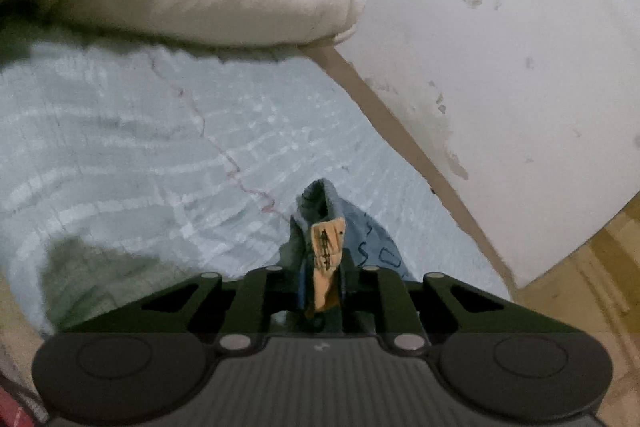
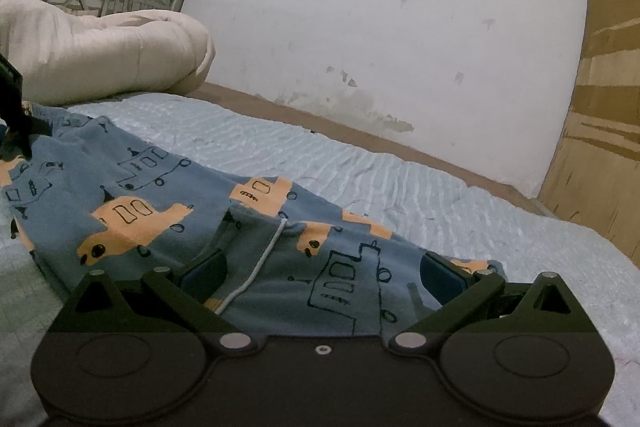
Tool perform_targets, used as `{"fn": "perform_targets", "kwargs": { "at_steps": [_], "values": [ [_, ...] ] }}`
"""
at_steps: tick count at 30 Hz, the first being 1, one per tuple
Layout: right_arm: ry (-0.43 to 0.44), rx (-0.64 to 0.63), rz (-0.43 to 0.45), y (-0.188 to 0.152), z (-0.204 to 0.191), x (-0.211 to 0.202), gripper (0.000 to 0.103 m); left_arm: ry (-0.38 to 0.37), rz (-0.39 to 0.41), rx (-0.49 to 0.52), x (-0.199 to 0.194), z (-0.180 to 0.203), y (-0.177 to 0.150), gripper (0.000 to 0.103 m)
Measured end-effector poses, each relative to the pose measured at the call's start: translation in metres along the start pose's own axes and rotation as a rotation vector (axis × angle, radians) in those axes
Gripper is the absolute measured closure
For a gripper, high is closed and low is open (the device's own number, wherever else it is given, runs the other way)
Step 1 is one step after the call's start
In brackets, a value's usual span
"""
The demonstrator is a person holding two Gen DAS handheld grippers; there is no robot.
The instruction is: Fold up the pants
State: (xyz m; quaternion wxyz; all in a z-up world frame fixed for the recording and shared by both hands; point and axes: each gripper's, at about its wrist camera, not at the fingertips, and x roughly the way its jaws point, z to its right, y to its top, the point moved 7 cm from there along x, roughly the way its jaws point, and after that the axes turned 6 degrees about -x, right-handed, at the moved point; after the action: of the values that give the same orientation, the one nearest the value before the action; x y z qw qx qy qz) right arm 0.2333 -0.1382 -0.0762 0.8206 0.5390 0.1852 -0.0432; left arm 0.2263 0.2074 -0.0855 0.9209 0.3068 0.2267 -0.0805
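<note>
Left tongs (image 1: 322, 247) clamped on blue cotton pants with orange car print (image 2: 132, 187), frame centre; right tongs (image 2: 320, 269) spread apart over waistband, lower frame.

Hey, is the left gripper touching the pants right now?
Touching. The left wrist view shows the left gripper with its fingers shut on a bunched fold of the blue printed pants, lifted off the bedspread.

L wrist cam close above bedspread (image 1: 120, 131); R low, wallward; shared pillow (image 2: 100, 55).
</note>
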Motion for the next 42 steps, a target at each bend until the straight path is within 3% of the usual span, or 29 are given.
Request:
{"fn": "perform_targets", "kwargs": {
  "at_steps": [4, 11, 17, 23, 33, 42],
  "values": [
    [0.012, 0.013, -0.007, 0.0, 0.001, 0.001, 0.001, 0.049, 0.099, 0.188, -0.017, 0.035, -0.005, 0.089],
    [0.025, 0.043, 0.022, 0.0, 0.006, -0.004, 0.001, -0.033, 0.142, 0.361, -0.039, 0.107, -0.01, 0.089],
    [0.065, 0.178, 0.138, 0.011, 0.042, -0.043, 0.001, -0.104, 0.152, 0.476, -0.057, 0.164, -0.032, 0.089],
    [-0.009, 0.198, 0.163, 0.009, 0.102, -0.074, 0.001, -0.182, 0.119, 0.593, -0.064, 0.224, -0.069, 0.089],
    [-0.214, 0.317, 0.126, -0.046, 0.186, -0.097, 0.001, -0.281, -0.006, 0.854, -0.061, 0.299, -0.176, 0.088],
    [-0.302, 0.484, 0.062, -0.086, 0.235, -0.098, 0.001, -0.295, -0.158, 1.053, -0.042, 0.311, -0.286, 0.087]
  ]
}}
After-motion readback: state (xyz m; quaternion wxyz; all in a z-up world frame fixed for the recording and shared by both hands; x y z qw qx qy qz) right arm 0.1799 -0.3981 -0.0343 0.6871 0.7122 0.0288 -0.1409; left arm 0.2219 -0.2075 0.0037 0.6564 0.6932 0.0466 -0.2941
